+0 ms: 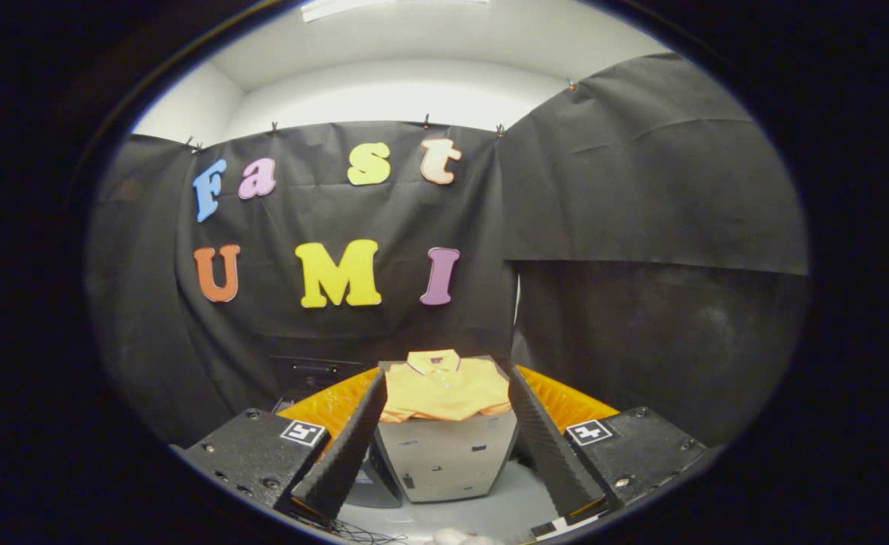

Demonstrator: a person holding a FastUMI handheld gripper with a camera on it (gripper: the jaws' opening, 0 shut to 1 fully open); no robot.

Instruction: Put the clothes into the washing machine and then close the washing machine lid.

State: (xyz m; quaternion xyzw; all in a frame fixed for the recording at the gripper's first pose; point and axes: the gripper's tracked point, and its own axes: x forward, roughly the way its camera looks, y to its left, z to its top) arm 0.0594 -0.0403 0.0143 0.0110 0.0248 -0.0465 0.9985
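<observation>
Standing dead ahead of the tongs, the washing machine is the biggest thing in play: a pale grey box whose front panel faces the camera and fills the gap between the two fingers. Its top is where the task's thing lies, so the coming move is a straight push forward and slightly up, with no swing to either side called for.

Behind and around the machine, an orange surface peeks out on both sides of the fingers, and beyond that hangs the black cloth wall of the booth. A dark unit sits low against that wall, off to the left of the machine; too dim to say what it is.

On the machine's top rests the orange polo shirt, folded, collar at the far end and hem toward the tongs. Its long axis looks to run crosswise, sleeve to sleeve, spanning nearly the whole gap between the fingertips. The near hem droops a little over the machine's front edge, which I judge to be the easiest place to take hold.

The tongs are spread wide and empty, the two ribbed black fingers angling inward toward the shirt but well short of it, touching nothing. Whether the lid beneath the shirt is open or down I cannot tell, since the cloth covers it. The task looks barely begun: the shirt is not yet lifted.
</observation>
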